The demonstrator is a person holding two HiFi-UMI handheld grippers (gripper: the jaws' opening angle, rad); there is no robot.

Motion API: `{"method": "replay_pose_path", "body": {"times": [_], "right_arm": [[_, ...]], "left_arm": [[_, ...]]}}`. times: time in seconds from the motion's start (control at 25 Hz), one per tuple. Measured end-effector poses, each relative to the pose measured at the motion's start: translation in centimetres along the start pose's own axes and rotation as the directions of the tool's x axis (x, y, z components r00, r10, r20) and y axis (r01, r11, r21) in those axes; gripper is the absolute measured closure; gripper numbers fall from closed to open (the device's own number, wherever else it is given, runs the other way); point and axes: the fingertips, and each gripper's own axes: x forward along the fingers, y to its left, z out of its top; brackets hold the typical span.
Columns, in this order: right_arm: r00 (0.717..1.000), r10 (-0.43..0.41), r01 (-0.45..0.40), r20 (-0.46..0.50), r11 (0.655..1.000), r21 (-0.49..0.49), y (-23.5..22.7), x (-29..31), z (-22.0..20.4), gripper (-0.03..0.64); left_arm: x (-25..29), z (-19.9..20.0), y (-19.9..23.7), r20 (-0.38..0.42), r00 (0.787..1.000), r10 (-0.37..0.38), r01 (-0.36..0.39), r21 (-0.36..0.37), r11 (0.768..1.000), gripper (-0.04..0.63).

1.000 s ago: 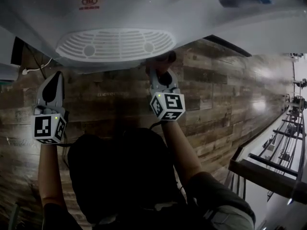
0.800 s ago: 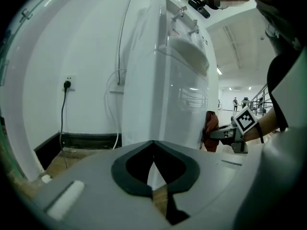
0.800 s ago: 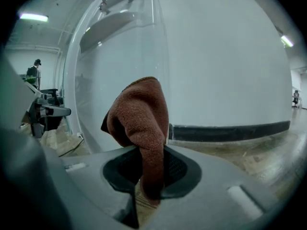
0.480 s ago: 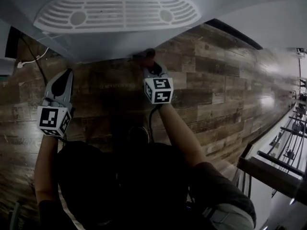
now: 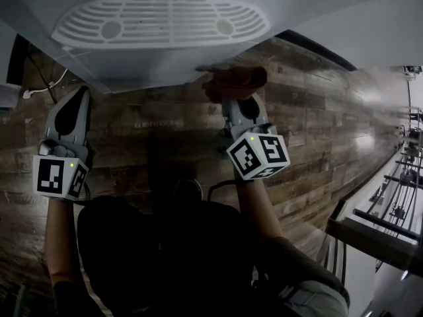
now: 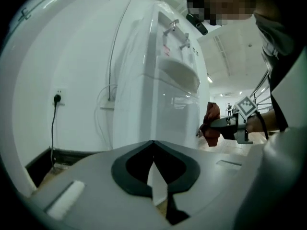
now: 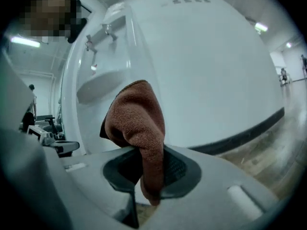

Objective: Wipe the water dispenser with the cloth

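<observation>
A rust-brown cloth [image 5: 234, 83] hangs bunched at the lower front edge of the white water dispenser [image 5: 158, 71], just below its slotted drip tray [image 5: 162, 22]. Half a second ago the cloth was tucked tight against that edge and mostly hidden. Now it has come back toward the person and a little to the right, and the whole wad is in plain sight. That suggests one wiping stroke on the lower front has ended and the cloth is being moved for the next. From these angles it may be touching the cabinet or just clear of it. The right gripper [image 5: 239, 99] is clamped on the cloth, with a fold pinched between its jaws and the rest standing up past the tips. The left gripper [image 5: 82, 92] hovers well apart on the other side of the dispenser, jaws pressed together with nothing between them, touching nothing. Below both lies a dark wood-plank floor [image 5: 317, 124].
</observation>
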Motion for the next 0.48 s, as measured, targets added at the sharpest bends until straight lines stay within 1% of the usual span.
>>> {"method": "replay_pose_path", "body": {"times": [0.08,0.16,0.28,0.36,0.44,0.48], "right_arm": [[0.997,-0.015,0.018,0.075,0.999,-0.036,0.7,-0.2,4.2,0.555],[0.994,-0.010,0.016,0.105,0.998,-0.062,1.5,0.4,6.3,0.555],[0.995,-0.013,0.022,0.103,0.996,-0.081,2.4,1.3,6.7,0.555],[0.996,0.001,0.006,0.089,0.997,-0.082,3.3,1.3,6.3,0.555],[0.997,0.053,-0.047,0.064,0.993,-0.105,5.3,1.3,5.7,0.555],[0.994,0.094,-0.088,0.046,0.989,-0.122,6.7,1.5,5.2,0.555]], "left_arm": [[-0.2,2.3,0.4,0.046,0.998,0.035,-0.036,0.020,0.999,0.577],[-0.2,3.6,0.5,0.078,0.996,0.053,-0.055,0.020,0.998,0.577],[-0.2,4.2,0.2,0.086,0.995,0.042,-0.045,0.033,0.998,0.577],[-0.4,4.1,0.2,0.082,0.996,0.042,-0.045,0.037,0.998,0.577],[-0.7,3.9,0.4,0.078,0.996,0.050,-0.053,0.035,0.998,0.577],[-1.0,3.6,0.5,0.074,0.996,0.056,-0.058,0.033,0.998,0.577]]}}
